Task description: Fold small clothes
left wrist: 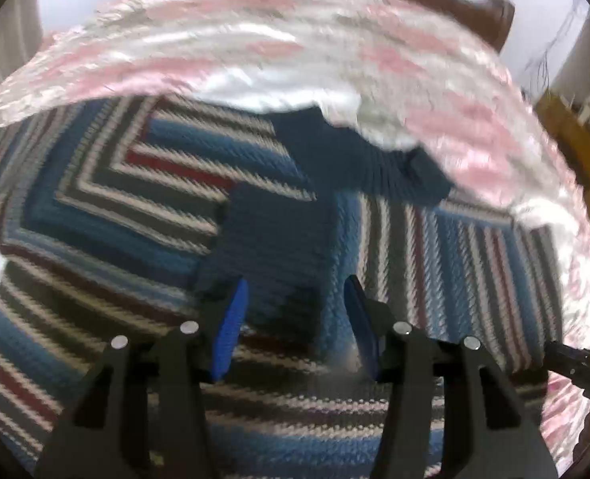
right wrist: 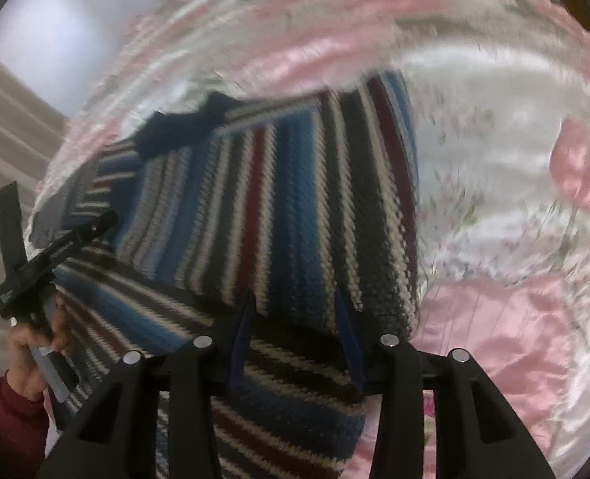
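Jaws parted and holding nothing, both the left gripper (left wrist: pixel 295 319) and right gripper (right wrist: pixel 295 335) hover above the striped sweater (left wrist: pixel 135 215), spread mid-frame on the pink bedspread (left wrist: pixel 255 28), apparently ready for folding.

Motion blur is smearing both views, so the knit rows of the striped sweater (left wrist: pixel 107 207) and the floral print of the pink and white bedcover (left wrist: pixel 255 32) are reading only as streaks. The sweater's lower part is running out of the bottom edge of the left wrist view, behind the left gripper (left wrist: pixel 295 311). In the right wrist view, the right gripper (right wrist: pixel 295 319) is covering the sweater's folded edge, and whether its fingers are touching the fabric cannot be determined. At the left edge, a hand (right wrist: pixel 35 343) in a dark red sleeve (right wrist: pixel 11 431) is being cut off by the frame. The brown furniture (left wrist: pixel 462 0) at the top of the left view is too blurred to identify.
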Demonstrator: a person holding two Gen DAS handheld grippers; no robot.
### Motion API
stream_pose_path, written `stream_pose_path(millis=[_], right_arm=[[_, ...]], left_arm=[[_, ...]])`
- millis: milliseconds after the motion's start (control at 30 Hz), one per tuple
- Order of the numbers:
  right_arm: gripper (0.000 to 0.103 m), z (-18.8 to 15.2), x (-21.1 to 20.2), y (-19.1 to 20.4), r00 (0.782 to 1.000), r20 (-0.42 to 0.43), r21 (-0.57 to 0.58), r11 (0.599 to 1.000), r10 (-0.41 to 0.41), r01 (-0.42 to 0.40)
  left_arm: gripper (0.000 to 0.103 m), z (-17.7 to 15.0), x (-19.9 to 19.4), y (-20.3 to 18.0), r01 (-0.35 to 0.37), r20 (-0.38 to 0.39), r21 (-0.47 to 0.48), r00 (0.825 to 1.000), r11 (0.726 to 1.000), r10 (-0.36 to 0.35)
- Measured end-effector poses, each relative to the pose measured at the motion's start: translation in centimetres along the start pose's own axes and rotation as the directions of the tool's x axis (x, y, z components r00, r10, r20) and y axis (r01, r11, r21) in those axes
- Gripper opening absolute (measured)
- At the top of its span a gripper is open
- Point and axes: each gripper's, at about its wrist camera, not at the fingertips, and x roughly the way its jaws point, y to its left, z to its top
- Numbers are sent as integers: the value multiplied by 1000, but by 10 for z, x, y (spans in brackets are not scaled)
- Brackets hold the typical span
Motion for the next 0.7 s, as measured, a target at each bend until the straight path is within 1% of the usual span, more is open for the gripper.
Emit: stream_pose_path(millis=[33, 133, 167, 233, 300, 333, 433, 467, 500, 533, 567, 600, 633, 700], right_arm=[[41, -2, 6, -3, 1000, -6, 3, 1000, -1, 1], [42, -6, 15, -1, 1000, 0, -25, 999, -24, 24], [44, -6, 16, 0, 1000, 3, -30, 999, -29, 29], [46, -7, 20, 3, 999, 10, -40, 998, -44, 44], [51, -7, 22, 4, 999, 17, -43, 998, -47, 48], [51, -7, 23, 5, 998, 19, -41, 998, -54, 55], [53, -6, 13, 11, 998, 27, -7, 998, -62, 62], [59, -6, 6, 14, 998, 37, 0, 999, -52, 52], [65, -7, -1, 19, 998, 50, 2, 999, -43, 43], [67, -9, -9, 26, 997, 57, -9, 999, -52, 53], [67, -9, -13, 33, 996, 56, -22, 997, -76, 77], [67, -10, -17, 40, 994, 57, -35, 994, -97, 99], [67, -11, -18, 45, 993, 53, -44, 993, -102, 105], [68, -10, -17, 59, 995, 21, -59, 993, -101, 102]], left_arm=[[50, -2, 10, -2, -27, -14, 17, 1000, 999, 28], [51, -5, 17, -6, -58, 0, 71, 998, 996, 58], [51, -6, 19, -7, -65, 3, 87, 998, 994, 65], [52, -7, 20, -6, -63, 9, 89, 998, 994, 62], [53, -7, 22, -6, -59, 13, 90, 998, 994, 58], [54, -6, 23, -6, -56, 13, 87, 998, 995, 55], [54, -2, 17, -4, -37, 1, 67, 999, 997, 37], [55, -1, 10, -1, -13, -11, 46, 1000, 999, 14], [62, -2, 2, 3, 5, -16, 28, 1000, 1000, -5], [68, -2, -9, 11, 23, -14, 6, 1000, 1000, -23], [69, -2, -17, 16, 25, -8, -2, 1000, 1000, -25], [70, -3, -26, 24, 17, 3, -4, 1000, 1000, -17], [76, -2, -38, 38, 0, 17, 1, 1000, 1000, 0], [84, 1, -53, 64, -44, 28, 4, 999, 999, 44]])
